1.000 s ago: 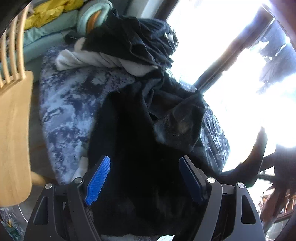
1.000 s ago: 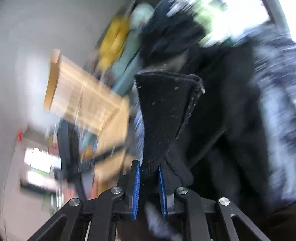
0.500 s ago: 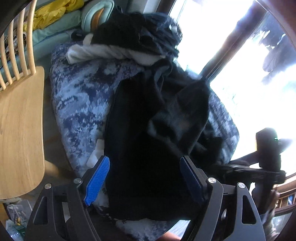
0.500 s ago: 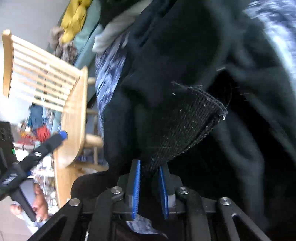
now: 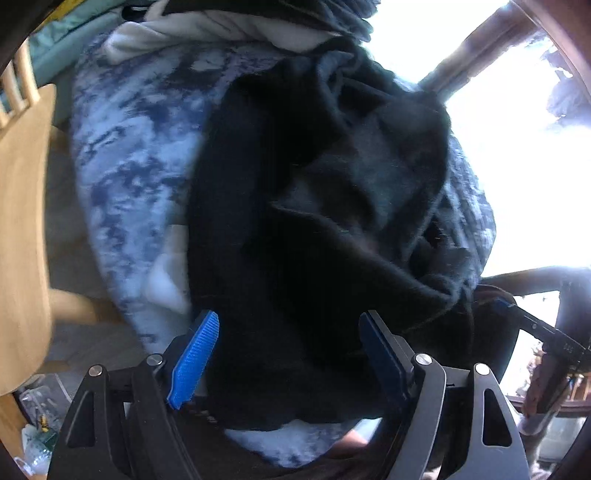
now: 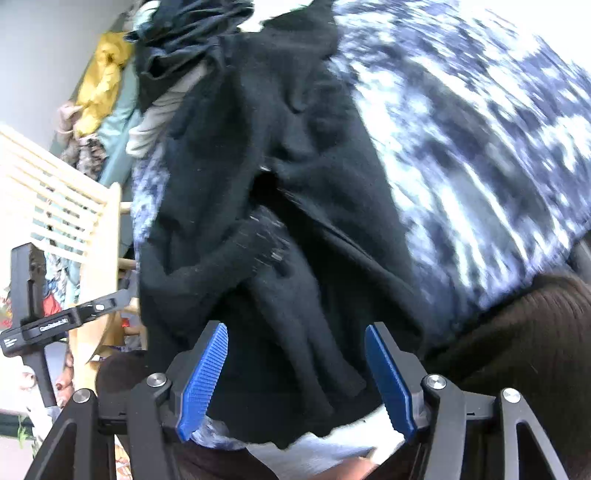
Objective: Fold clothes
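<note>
Hovering wide open and empty, the left tongs [image 5: 288,350] and right tongs [image 6: 295,373] hold nothing. The black garment [image 5: 314,221] lies bunched on the blue cushion [image 5: 129,147]; folding seems barely started. Farther, a pile [image 6: 184,48] waits.

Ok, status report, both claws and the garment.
Left claw open, empty. Right claw open, empty. Black garment crumpled on blue-white blanket, unfolded. Clothes pile beyond it, wooden chair alongside.
</note>
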Tool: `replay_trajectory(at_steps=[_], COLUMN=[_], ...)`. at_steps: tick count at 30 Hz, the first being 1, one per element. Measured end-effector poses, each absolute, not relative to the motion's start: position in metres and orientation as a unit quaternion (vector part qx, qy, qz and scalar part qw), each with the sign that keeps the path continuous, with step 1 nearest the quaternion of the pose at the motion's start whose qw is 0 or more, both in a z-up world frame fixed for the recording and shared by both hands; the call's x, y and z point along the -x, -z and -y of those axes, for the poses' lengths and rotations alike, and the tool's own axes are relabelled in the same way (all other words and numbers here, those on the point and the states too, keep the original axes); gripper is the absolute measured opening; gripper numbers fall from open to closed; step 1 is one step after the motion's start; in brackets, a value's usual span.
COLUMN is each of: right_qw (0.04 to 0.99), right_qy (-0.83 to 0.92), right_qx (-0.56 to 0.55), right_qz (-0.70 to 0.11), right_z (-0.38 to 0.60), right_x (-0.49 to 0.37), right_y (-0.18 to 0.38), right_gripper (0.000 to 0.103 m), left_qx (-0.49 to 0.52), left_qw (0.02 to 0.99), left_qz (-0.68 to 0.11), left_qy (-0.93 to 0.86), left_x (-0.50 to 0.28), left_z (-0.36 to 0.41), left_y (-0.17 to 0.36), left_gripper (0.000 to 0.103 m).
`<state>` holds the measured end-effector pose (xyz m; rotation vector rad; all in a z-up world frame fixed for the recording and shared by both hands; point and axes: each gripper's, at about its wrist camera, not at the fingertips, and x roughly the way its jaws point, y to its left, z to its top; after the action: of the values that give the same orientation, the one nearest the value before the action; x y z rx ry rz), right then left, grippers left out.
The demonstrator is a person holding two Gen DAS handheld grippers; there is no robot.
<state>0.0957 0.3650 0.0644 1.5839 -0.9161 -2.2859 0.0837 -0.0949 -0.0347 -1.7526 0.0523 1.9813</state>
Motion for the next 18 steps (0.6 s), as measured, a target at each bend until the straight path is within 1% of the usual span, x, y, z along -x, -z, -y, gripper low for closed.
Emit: replay_trajectory(at_steps=[4,7,8,10,11,12,13,14,15,18], right_qw=[0.158,0.141,0.14,0.151,0.164,0.167,0.168,0.167,0.172,0.223], right_qy=[0.794,0.812,0.807,0.78,0.763,0.755,0.753,0.757,0.76,0.751], right_qx=[-0.523,-0.515,-0.52,-0.54,-0.546,-0.548,-0.548,-0.545,-0.538,-0.515], right_qz=[0.267,0.237,0.241,0.277,0.305,0.319,0.323,0.32,0.322,0.348], right_z=[-0.345,-0.345,-0.348,-0.354,-0.357,-0.358,-0.358,-0.357,-0.356,-0.347], right_x=[-0.079,-0.063,-0.055,-0.036,-0.029,-0.025,-0.024,-0.024,-0.027,-0.045], right_y=[-0.081,-0.083,-0.077,-0.056,-0.046,-0.04,-0.038,-0.039,-0.043,-0.062], right_gripper=[0.064,0.065,0.065,0.065,0.061,0.048,0.037,0.017,0.01,0.008], left_qx=[0.64,0.643,0.646,0.651,0.653,0.654,0.655,0.656,0.657,0.656], left_qw=[0.273,0.29,0.297,0.305,0.302,0.3,0.293,0.289,0.286,0.281], left_qz=[-0.043,-0.041,-0.033,-0.017,-0.012,-0.007,-0.005,-0.002,0.001,0.016], left_qy=[-0.717,-0.707,-0.703,-0.694,-0.695,-0.695,-0.697,-0.697,-0.698,-0.7], left_x=[-0.092,-0.095,-0.094,-0.092,-0.09,-0.088,-0.087,-0.086,-0.084,-0.078], left_z=[0.073,0.062,0.061,0.061,0.061,0.062,0.065,0.067,0.07,0.081], left_y=[0.034,0.035,0.035,0.037,0.038,0.039,0.04,0.04,0.04,0.037], left_gripper=[0.08,0.08,0.08,0.08,0.08,0.08,0.081,0.081,0.081,0.081])
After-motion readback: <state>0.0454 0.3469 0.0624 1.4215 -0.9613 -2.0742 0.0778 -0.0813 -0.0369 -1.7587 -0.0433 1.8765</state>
